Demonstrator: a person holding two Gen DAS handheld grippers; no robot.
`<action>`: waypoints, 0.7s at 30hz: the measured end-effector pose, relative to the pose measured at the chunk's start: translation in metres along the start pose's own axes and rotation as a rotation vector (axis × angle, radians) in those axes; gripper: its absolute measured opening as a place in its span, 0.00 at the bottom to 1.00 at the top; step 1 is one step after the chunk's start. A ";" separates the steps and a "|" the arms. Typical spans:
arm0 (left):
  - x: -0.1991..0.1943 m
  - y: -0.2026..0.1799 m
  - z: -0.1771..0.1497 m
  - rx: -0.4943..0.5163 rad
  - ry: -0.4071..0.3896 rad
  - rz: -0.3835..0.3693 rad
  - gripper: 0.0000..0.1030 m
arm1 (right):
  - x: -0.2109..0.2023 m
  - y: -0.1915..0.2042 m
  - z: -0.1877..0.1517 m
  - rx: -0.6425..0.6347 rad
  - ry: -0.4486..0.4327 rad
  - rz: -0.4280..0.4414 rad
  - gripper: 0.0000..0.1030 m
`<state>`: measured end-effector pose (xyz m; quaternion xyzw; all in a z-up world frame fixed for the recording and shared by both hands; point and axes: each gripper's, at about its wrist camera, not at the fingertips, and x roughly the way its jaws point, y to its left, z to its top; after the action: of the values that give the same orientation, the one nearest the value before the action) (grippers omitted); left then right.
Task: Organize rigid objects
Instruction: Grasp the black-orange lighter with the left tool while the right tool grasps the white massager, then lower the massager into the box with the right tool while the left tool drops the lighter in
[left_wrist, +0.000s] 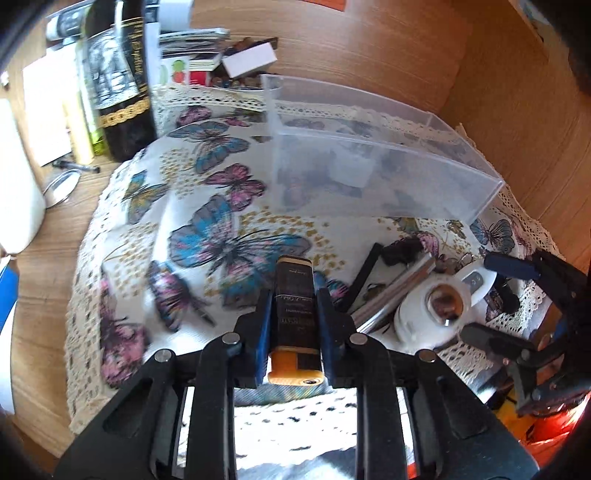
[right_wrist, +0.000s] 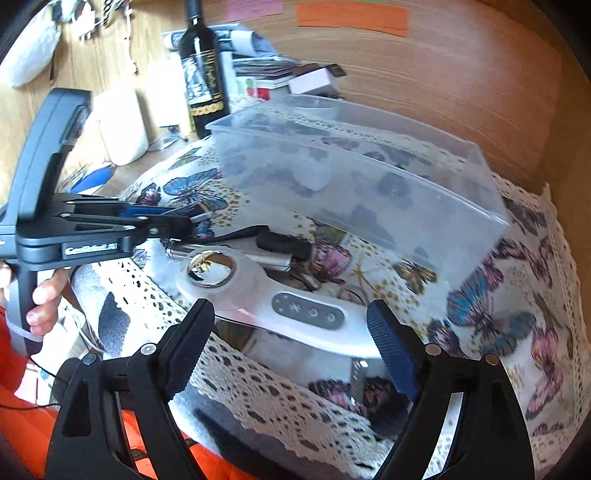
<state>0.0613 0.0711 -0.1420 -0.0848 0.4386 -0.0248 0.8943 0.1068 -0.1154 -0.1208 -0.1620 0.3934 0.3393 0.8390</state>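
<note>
left tool (left_wrist: 293, 314) clamps a lighter (left_wrist: 294, 295) by its flat sides, above the butterfly cloth (left_wrist: 166, 206), near the clear bin (left_wrist: 369, 173). lighter looks light, stiff, smooth plastic; side grip at mid-body suits it. right tool (right_wrist: 291, 332) gapes wide around a white device (right_wrist: 280, 306), not touching it. bin contents read poorly through frosted walls; the pile under the device is half hidden.
</note>
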 end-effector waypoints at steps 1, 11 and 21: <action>-0.003 0.004 -0.003 -0.002 -0.001 0.003 0.22 | 0.004 0.003 0.003 -0.016 0.006 -0.002 0.81; -0.017 0.006 -0.025 0.052 -0.023 0.059 0.22 | 0.037 0.022 0.021 -0.070 0.063 0.038 0.54; -0.010 0.001 -0.024 0.084 -0.064 0.084 0.22 | 0.041 0.010 0.028 -0.007 0.049 0.044 0.36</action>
<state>0.0366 0.0699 -0.1489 -0.0295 0.4115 -0.0028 0.9109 0.1339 -0.0749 -0.1340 -0.1644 0.4161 0.3551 0.8208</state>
